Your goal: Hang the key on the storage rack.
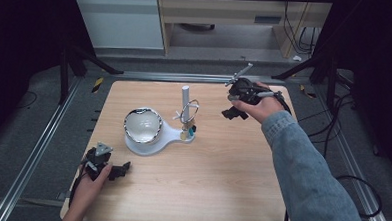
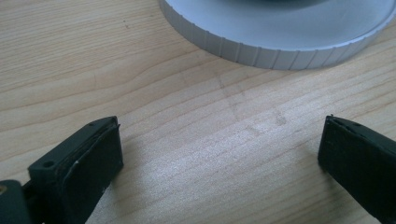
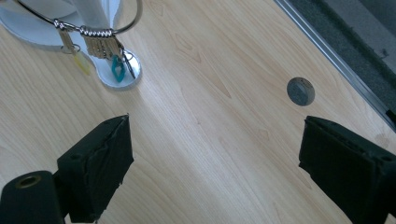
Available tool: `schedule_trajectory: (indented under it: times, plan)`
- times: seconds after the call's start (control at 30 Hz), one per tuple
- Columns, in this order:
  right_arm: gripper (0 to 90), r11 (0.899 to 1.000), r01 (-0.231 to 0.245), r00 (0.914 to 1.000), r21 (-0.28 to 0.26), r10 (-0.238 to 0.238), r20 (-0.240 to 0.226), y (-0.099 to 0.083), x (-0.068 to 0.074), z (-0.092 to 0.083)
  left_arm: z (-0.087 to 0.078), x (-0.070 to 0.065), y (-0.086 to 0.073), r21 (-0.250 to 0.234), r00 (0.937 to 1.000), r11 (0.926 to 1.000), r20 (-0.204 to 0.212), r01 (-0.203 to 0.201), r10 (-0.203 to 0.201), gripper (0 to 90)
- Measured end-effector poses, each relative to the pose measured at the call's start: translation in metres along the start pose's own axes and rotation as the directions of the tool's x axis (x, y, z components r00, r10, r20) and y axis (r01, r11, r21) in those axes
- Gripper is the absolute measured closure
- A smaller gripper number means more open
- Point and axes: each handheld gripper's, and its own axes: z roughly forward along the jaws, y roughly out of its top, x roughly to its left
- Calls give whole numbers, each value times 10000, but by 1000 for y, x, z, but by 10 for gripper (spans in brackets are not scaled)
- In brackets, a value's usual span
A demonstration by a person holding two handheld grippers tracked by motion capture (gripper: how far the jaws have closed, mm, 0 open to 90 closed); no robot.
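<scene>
key ring (image 1: 189, 110) hanging on your white stand (image 1: 161, 137) mid-table, your right gripper (image 1: 232, 112) just beside it, jaws spread, holding nothing, your left gripper (image 1: 122, 171) near the stand's base, jaws spread on bare table (image 1: 221, 181)

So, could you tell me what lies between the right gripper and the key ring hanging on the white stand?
Nothing: in the right gripper view, bare wooden table runs from the open right gripper to the key ring on the white stand.

Open bench on both sides, one cluster mid-bench

The white stand (image 1: 155, 139) with its bowl, upright white post (image 1: 185, 97) and metal key ring (image 1: 189, 112) blocks the centre of the pale wooden bench (image 1: 221, 181); bare wood surrounds it.
</scene>
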Motion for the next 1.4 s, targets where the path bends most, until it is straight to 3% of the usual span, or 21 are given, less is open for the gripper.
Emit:
schedule_trajectory:
  times: [0.73, 1.07, 1.4]
  plan:
    - [114, 9939, -747, 9949, -813, 798, 612, -61, -2, 4, 0, 0, 0, 23, 10000, 10000, -34, 24, -24, 0]
    - [130, 9906, -1069, 9913, -855, 1129, 679, -90, 1, 7, 0, -1, 0, 23, 10000, 10000, -46, 34, -34, 0]
    - [153, 9878, -1331, 9881, -811, 1385, 662, -117, 5, 22, 0, -1, 0, 22, 10000, 10000, -49, 40, -40, 0]
